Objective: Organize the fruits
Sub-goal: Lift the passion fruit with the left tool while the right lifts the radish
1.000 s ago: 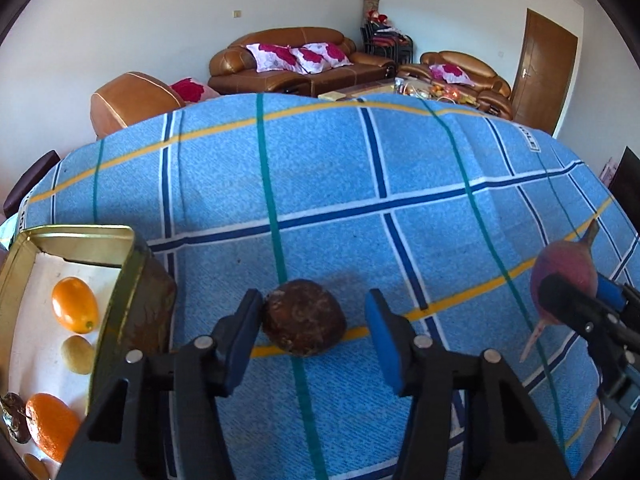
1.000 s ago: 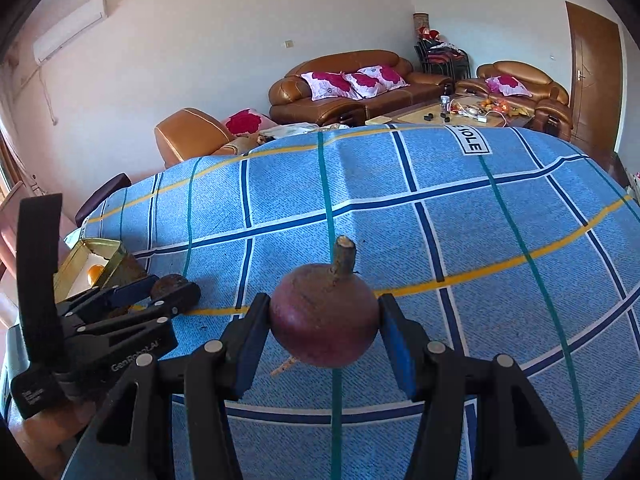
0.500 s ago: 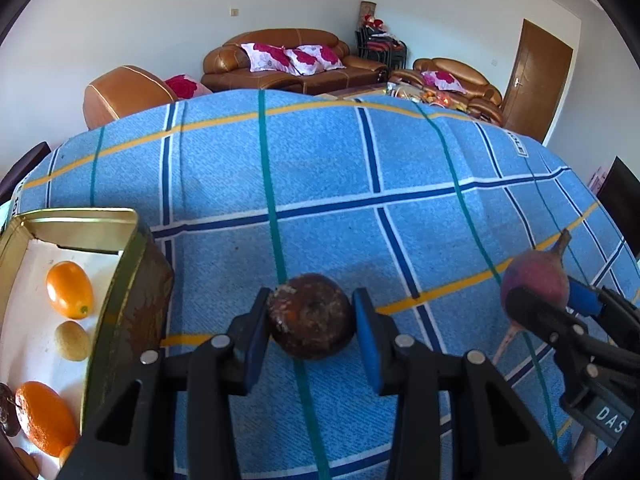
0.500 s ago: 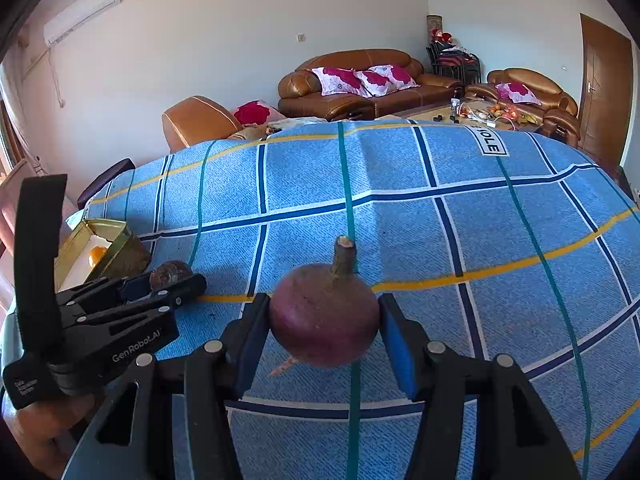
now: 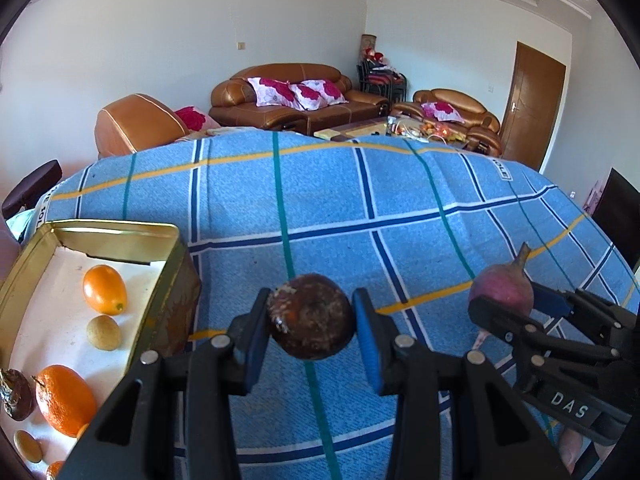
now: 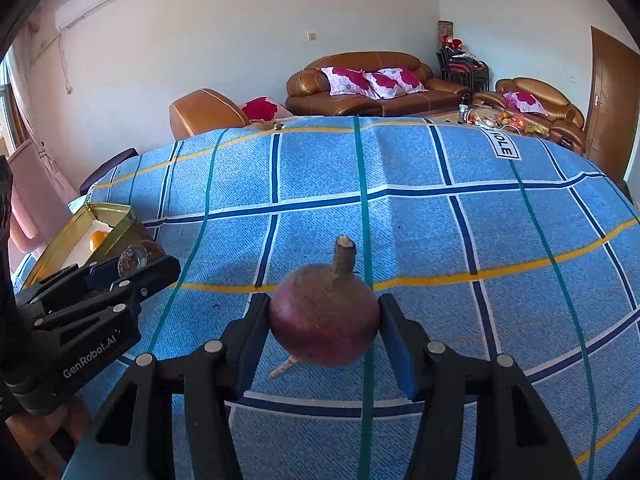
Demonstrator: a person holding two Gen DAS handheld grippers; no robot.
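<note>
L gripper (image 5: 312, 320) clamped on the dark brown fruit (image 5: 311, 316), fingers (image 5: 252, 334) pressing both sides. Fruit is lifted clear of the blue plaid cloth (image 5: 320, 200) on the table, just right of the gold tin (image 5: 168, 280).

R gripper (image 6: 324, 320) gripping the purple-red fruit (image 6: 324, 316), stem (image 6: 343, 258) pointing up, thin root tail sticking out below. Pads tight on both sides of it, held above the cloth. From the L cam the same fruit sits at the right edge, well apart from the tin.

Tin is at the left edge of the table, open top, white liner inside. I see in it: oval orange fruit (image 5: 104, 290) toward the far end, small tan fruit (image 5: 103, 333) just below it, round orange (image 5: 64, 400) nearer me, dark brown fruit w/ stem (image 5: 16, 400) touching its left side, another small tan one (image 5: 27, 446) at the bottom edge. Partial orange piece at the very bottom, can't ID.

Both grippers side by side, L one nearer the tin. Bkgd: brown leather sofas (image 5: 296, 100) w/ pink floral cushions, wooden door (image 5: 532, 108) on the right.
</note>
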